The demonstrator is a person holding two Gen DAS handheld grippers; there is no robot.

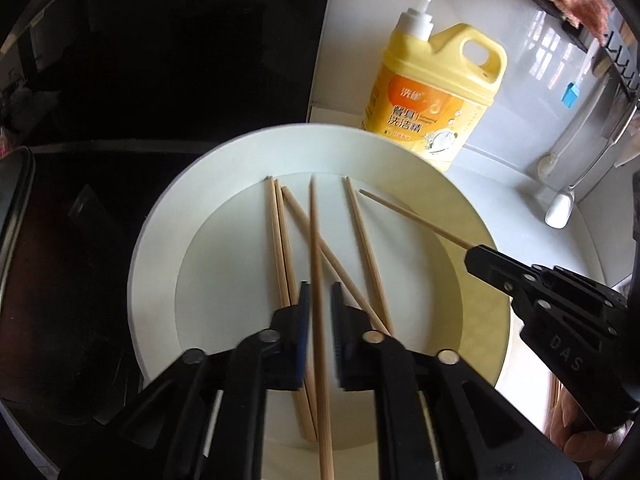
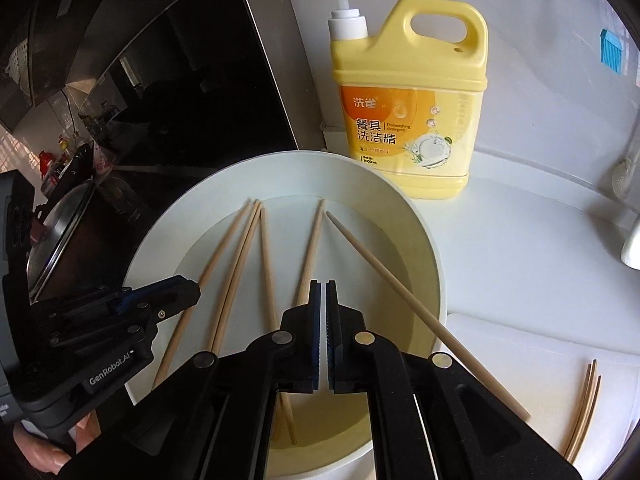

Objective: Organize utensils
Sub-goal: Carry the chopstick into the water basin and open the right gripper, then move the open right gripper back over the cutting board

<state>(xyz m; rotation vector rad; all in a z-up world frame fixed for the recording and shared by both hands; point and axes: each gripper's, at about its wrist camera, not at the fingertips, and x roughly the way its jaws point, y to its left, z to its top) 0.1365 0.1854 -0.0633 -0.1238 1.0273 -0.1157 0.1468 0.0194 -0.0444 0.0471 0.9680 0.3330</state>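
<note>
Over the plate (image 1: 160,240), chopstick (image 1: 318,280) between parted left tool (image 1: 320,300), right tool (image 2: 323,296) closed, empty.

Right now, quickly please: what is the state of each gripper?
Left gripper: open, a chopstick between its jaws, not pinched.
Right gripper: shut, nothing between its jaws.

Daylight falls from the right, brightening the white bench (image 2: 520,264) and throwing window glare onto the glossy white wall tiles (image 1: 536,52). The glossy black panel (image 1: 168,48) at left stays dark, with faint reflections. Fisheye distortion bends the edges into black corners, and the near wooden chopstick (image 1: 318,300) looks slightly blurred.
</note>
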